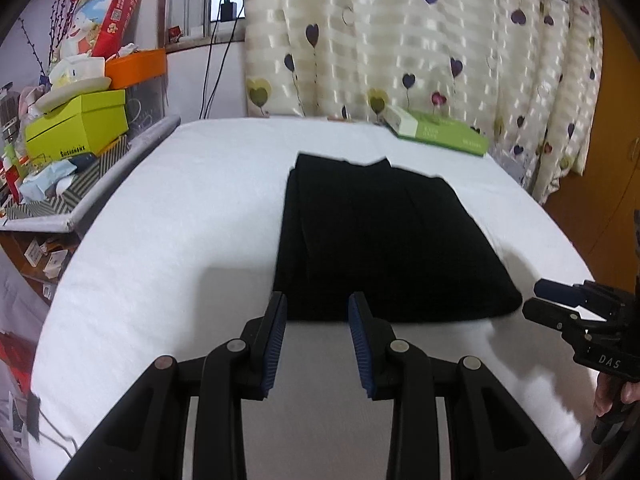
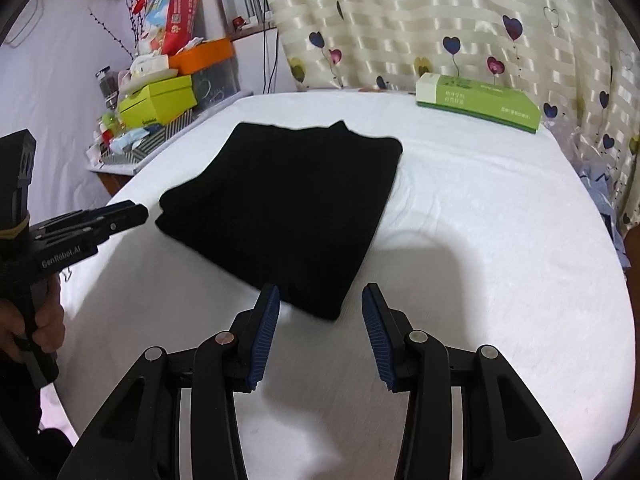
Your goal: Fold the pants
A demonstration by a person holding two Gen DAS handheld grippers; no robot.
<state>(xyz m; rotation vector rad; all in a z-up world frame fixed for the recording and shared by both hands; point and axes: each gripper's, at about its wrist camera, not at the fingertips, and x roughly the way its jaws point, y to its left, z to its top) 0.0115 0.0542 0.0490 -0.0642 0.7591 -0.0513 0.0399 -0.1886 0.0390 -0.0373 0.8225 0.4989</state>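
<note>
1. Left wrist view: the left claw (image 1: 317, 306) hangs released, fingers spread and holding nothing, at the near edge of the folded black pants (image 1: 384, 240), which lie mid-bed (image 1: 160, 220) on white sheeting. The right claw (image 1: 536, 300) sits just beside the pants' near right corner.
2. Right wrist view: the right claw (image 2: 318, 300) is released too (nothing between its pads), over the pants' (image 2: 288, 200) near corner; a green box (image 2: 480, 102) rests at the bed's (image 2: 500, 220) far edge.
</note>
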